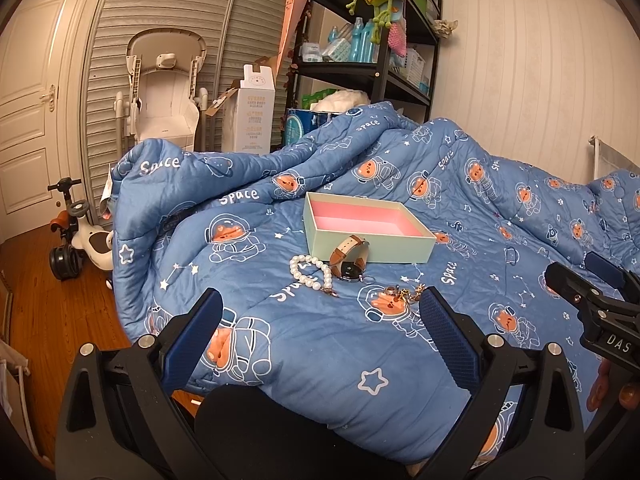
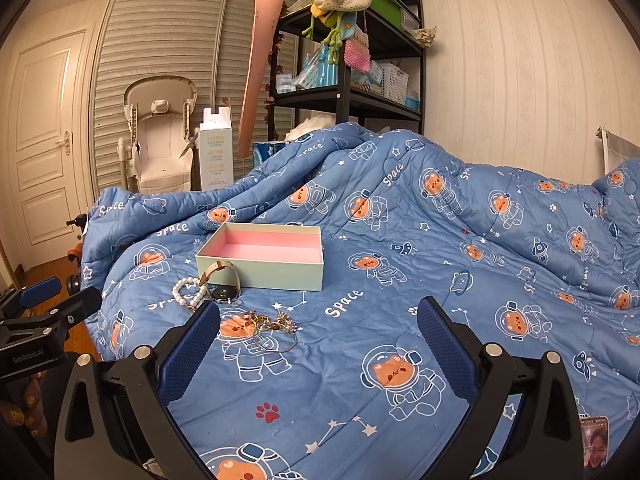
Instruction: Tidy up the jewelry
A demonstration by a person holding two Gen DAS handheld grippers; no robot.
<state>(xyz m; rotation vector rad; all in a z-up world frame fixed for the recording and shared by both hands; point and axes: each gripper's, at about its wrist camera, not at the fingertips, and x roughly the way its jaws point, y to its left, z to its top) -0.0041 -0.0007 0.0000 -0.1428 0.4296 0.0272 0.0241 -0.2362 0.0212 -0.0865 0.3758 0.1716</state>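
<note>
From my seat I took the blue space-print quilt (image 1: 340, 352) as my landmark; it lay rumpled across the bed. Behind its raised far edge stood a black shelving unit (image 1: 384, 68), crowded with blue bottles (image 1: 362, 42), and a knitted frog toy (image 2: 330, 28) dangled from its top shelf. Left of the shelves, beyond the quilt, I saw a tall white carton (image 1: 254, 116) and a cream baby high chair (image 1: 166, 96) against slatted wardrobe doors (image 2: 168, 28). Off the quilt's left edge, a ride-on toy (image 1: 80, 236) sat on the wooden floor (image 1: 24, 280) near a white panelled door (image 1: 28, 92).
</note>
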